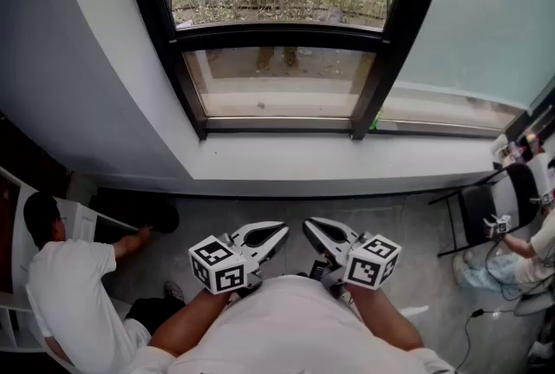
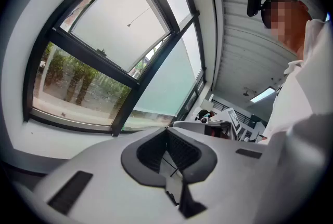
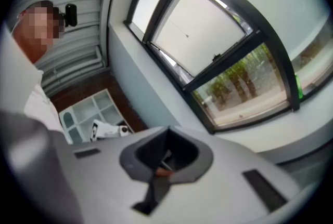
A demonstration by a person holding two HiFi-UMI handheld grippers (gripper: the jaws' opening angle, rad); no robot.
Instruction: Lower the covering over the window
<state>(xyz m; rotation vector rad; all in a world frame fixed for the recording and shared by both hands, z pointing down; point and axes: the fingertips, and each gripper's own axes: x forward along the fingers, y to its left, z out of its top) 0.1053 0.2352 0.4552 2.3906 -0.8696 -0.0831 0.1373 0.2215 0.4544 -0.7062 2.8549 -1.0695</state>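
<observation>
The person wears a white shirt (image 1: 295, 324) with short sleeves. A small black camera (image 2: 254, 4) is mounted at the head. The left gripper (image 1: 277, 232) and the right gripper (image 1: 310, 229) look alike: each has a smooth, pale grey-white shell, tapering fingers (image 1: 260, 236) with black inner faces, and a white cube (image 1: 218, 265) at the rear printed with black square markers.

Office-like room: window (image 1: 279, 82), chair (image 1: 479, 212), shelving (image 3: 88, 109)

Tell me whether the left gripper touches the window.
Apart. Head view shows the left gripper by the person's body, with floor and sill between it and the window.
</observation>
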